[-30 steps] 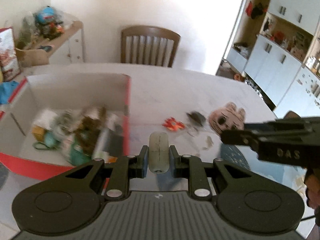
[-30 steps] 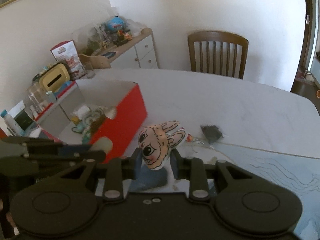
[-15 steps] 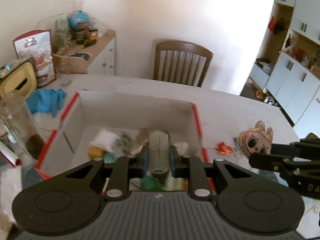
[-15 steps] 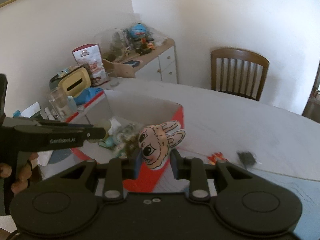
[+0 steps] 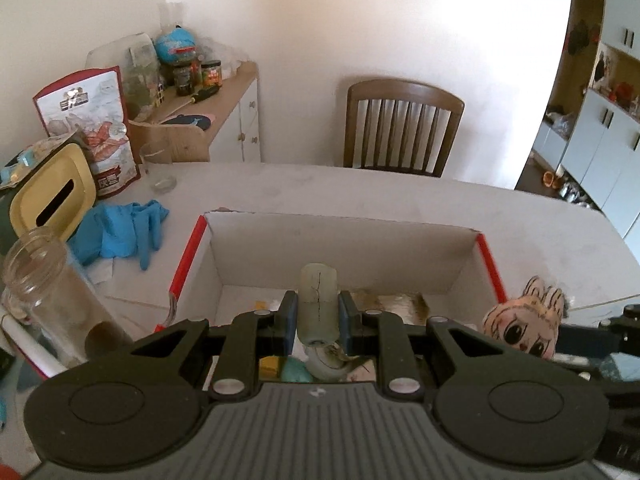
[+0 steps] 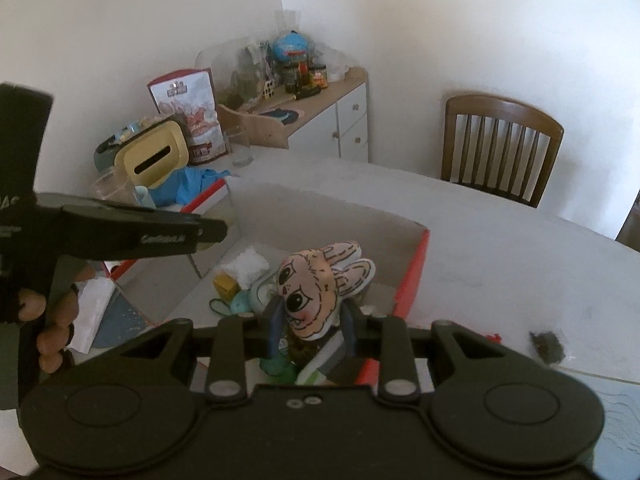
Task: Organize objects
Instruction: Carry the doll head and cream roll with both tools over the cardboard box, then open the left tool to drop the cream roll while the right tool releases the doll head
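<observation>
My left gripper [image 5: 318, 314] is shut on a pale green oblong object [image 5: 317, 300] and holds it above the open red cardboard box [image 5: 340, 242]. My right gripper [image 6: 312, 320] is shut on a pink rabbit-face plush [image 6: 320, 288] and holds it over the near right part of the same box [image 6: 416, 264]. The plush also shows at the right of the left wrist view [image 5: 524, 326]. Several small items [image 6: 240, 280] lie in the box. The left gripper shows at the left of the right wrist view [image 6: 200, 234].
A clear jar [image 5: 44, 296], blue gloves [image 5: 120, 228] and a yellow tissue holder [image 5: 50, 196] stand left of the box. A dark small object [image 6: 546, 346] and a red one [image 6: 494, 336] lie on the table right of it. A wooden chair [image 5: 402, 128] stands behind.
Both grippers have moved left from the open table to over the box, each still holding its object. The plush has come over the box's near right corner.
</observation>
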